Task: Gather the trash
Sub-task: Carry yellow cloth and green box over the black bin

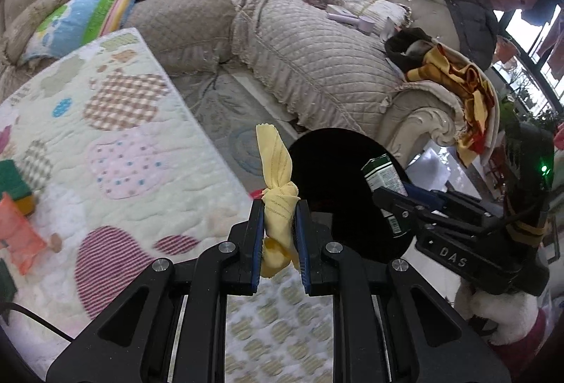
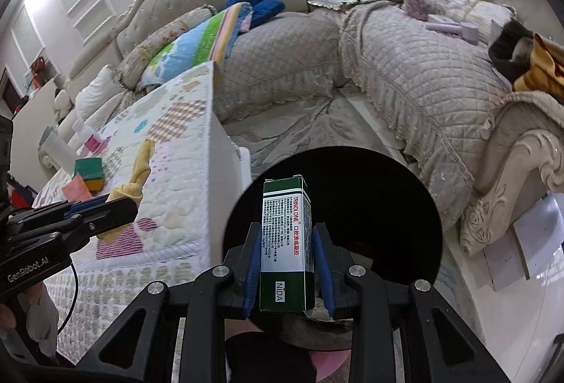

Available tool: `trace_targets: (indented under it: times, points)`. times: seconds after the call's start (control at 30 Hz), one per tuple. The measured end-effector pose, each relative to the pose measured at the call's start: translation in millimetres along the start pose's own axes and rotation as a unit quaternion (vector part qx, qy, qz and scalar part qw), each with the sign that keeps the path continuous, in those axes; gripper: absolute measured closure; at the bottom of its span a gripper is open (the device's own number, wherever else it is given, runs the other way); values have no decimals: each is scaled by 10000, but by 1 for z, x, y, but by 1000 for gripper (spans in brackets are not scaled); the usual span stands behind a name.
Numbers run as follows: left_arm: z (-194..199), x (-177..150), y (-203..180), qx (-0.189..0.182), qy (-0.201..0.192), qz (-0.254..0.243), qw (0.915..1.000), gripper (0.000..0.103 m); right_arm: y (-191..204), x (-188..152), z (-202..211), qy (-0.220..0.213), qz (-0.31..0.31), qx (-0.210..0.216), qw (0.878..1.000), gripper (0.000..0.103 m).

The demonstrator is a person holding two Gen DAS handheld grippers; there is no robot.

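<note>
The right gripper (image 2: pixel 287 273) is clenched on a green carton (image 2: pixel 286 249), held upright over the black bin mouth (image 2: pixel 387 206), apparently so a release drops it straight in. The left gripper (image 1: pixel 280 242) grasps a knotted yellow cloth (image 1: pixel 278 206), poised at the bin's near rim beside the quilted table cover (image 1: pixel 123 143). Farther along that cover, a green sponge (image 2: pixel 88 169) and pink packet (image 2: pixel 75 189) lie well apart from both grippers, likely uncollected. Beyond stands the sofa (image 2: pixel 405 65).

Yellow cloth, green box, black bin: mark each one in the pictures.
Yellow cloth (image 1: pixel 280 224): left wrist view, on the knotted middle between the fingers.
Green box (image 2: pixel 286 242): right wrist view, on the white printed face.
Black bin (image 2: pixel 387 206): right wrist view, on the dark opening beside the box.
</note>
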State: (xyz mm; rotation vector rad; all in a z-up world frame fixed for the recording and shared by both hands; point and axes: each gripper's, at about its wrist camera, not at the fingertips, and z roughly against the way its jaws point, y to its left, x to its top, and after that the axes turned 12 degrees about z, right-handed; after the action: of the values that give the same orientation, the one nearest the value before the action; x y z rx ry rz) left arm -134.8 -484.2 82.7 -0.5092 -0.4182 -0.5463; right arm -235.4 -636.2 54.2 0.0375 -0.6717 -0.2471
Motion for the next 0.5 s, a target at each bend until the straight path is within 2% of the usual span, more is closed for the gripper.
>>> trace_targets:
  times: [0.4,0.47,0.5]
  points:
    - [-27,5,-22,-598,271,150,9977,86,-24,-9,-6,87,-304,-107,9994,75]
    - [-29,7,-21,-690,318,232,9968,75,-26,-9,-6,87,-333,-139,9993,75]
    - [-30,7,-20,-727,343,273,9964,61,-26,-9,-6,97,-344,-171,9992,75]
